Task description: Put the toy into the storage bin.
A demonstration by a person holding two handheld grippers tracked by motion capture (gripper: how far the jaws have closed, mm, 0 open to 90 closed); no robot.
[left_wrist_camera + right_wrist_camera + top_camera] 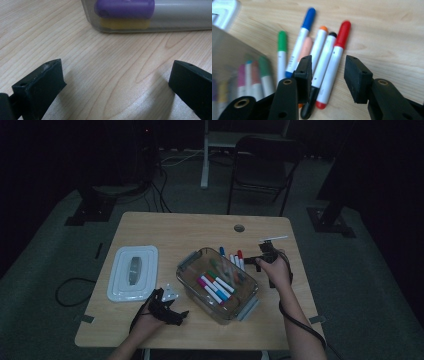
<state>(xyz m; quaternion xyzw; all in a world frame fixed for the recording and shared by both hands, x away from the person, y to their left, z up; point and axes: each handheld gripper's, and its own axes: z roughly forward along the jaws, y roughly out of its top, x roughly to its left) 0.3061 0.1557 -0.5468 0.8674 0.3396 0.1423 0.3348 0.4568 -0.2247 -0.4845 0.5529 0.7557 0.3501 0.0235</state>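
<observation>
While left claw (167, 307) rests released, right claw (328, 75) released, tilted over red marker (333, 65).

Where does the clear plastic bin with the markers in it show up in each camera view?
High view: clear bin sits mid-table, beside the white lid.
Left gripper view: its wall runs along the top edge.
Right gripper view: its corner is at the left edge.
Shared landmark: the purple-capped marker inside.

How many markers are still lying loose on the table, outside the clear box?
6, side by side in front of the right gripper: green, blue, peach, orange, black, red. Others may be hidden.
</observation>
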